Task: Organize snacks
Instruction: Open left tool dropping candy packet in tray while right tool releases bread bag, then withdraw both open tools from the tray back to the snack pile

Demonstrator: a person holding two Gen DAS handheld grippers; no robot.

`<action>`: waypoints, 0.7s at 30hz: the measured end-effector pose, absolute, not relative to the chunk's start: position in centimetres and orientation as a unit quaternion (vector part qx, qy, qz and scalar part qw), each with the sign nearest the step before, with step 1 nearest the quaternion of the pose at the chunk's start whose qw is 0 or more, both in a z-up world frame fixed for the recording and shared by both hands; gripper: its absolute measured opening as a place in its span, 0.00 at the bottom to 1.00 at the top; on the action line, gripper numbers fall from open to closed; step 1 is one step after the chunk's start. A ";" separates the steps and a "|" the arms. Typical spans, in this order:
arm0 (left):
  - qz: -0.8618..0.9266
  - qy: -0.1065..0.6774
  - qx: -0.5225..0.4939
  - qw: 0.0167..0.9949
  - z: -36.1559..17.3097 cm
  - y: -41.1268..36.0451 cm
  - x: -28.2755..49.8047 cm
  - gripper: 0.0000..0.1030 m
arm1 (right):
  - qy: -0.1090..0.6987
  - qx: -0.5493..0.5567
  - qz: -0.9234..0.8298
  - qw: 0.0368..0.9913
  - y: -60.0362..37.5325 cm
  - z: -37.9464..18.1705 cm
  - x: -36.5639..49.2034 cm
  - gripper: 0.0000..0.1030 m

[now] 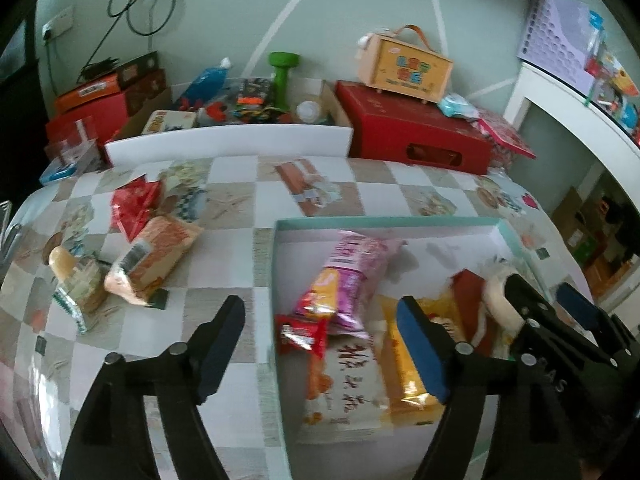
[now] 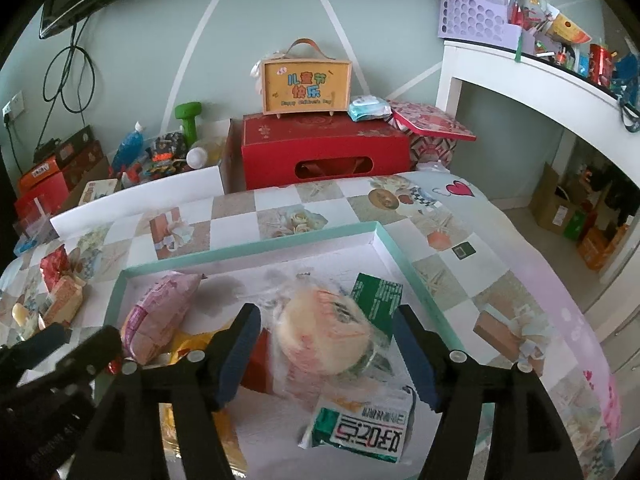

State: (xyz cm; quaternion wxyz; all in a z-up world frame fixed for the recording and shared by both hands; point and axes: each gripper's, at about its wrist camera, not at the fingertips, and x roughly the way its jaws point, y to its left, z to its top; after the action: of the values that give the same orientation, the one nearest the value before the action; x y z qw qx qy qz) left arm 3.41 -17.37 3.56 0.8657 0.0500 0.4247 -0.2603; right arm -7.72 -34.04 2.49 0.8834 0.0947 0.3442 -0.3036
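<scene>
Roughly, the job is looking more than half done: the desk (image 1: 240, 216), covered in a checkered cloth, is carrying a shallow teal-rimmed tray (image 2: 248, 249) toward its right edge, and most of the snacks are already lying inside it. Within the tray a pink packet (image 1: 356, 276) is resting near the far left corner, a white packet with red characters (image 1: 344, 392) and a yellow packet (image 1: 404, 364) are lying toward the near edge, a round bun in clear wrap (image 2: 324, 332) is sitting mid-tray against a green box (image 2: 378, 300), and a green-and-white packet (image 2: 360, 424) is lying nearest the camera, with a small red packet (image 1: 302, 334) at the tray's left wall. Still waiting outside, near the desk's left edge, are an orange packet (image 1: 154, 264), a red packet (image 1: 134, 208) behind it and a small bun packet (image 1: 76, 280) beside it; these appear to be what is left. The left tongs (image 1: 324, 344) are hanging apart and empty, straddling the tray's left wall. The right tongs (image 2: 328, 352) are spread wide on either side of the wrapped bun, their pads not pressing it, so it looks released rather than gripped.
</scene>
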 end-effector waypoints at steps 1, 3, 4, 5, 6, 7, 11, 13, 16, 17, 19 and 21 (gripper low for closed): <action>-0.253 0.426 0.050 0.867 3.4 -17.1 3.6 0.82 | 0.347 0.093 -0.304 0.883 -34.0 2.4 -7.6 0.79; -0.238 0.429 0.051 0.870 3.2 -16.7 4.0 0.86 | 0.350 0.090 -0.306 0.881 -33.9 2.3 -7.5 0.87; -0.228 0.431 0.052 0.871 3.0 -16.5 4.2 0.90 | 0.351 0.088 -0.308 0.880 -33.9 2.3 -7.5 0.90; -0.216 0.434 0.052 0.873 2.7 -16.3 4.5 0.94 | 0.352 0.087 -0.310 0.879 -33.9 2.3 -7.5 0.90; -0.202 0.436 0.052 0.875 2.5 -16.0 4.7 0.96 | 0.354 0.087 -0.311 0.878 -33.9 2.2 -7.4 0.90; -0.194 0.437 0.052 0.877 2.3 -15.8 4.9 0.98 | 0.356 0.087 -0.310 0.877 -33.9 2.1 -7.4 0.91; -0.161 0.445 0.042 0.880 1.7 -14.6 5.7 0.99 | 0.362 0.089 -0.309 0.875 -33.9 1.8 -7.1 1.00; -0.153 0.450 0.037 0.879 1.6 -14.2 5.9 0.99 | 0.364 0.095 -0.311 0.873 -33.9 1.8 -7.1 1.00; -0.144 0.458 0.033 0.877 1.2 -13.6 6.3 0.99 | 0.363 0.102 -0.308 0.873 -33.9 1.8 -7.1 1.00; -0.143 0.459 0.032 0.876 1.2 -13.5 6.3 0.99 | 0.363 0.104 -0.308 0.873 -34.0 1.8 -7.1 1.00; -0.140 0.460 0.028 0.876 1.2 -13.2 6.4 0.99 | 0.363 0.104 -0.309 0.873 -34.0 1.8 -7.0 1.00; -0.139 0.460 0.025 0.877 1.3 -13.0 6.5 0.99 | 0.364 0.104 -0.309 0.873 -34.0 1.8 -7.0 1.00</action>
State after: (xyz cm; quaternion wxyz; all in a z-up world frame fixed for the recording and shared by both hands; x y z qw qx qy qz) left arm 6.48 -12.96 1.26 0.8769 0.0246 0.4596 -0.1385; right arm -7.04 -33.98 1.80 0.8727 0.1040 0.3638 -0.3086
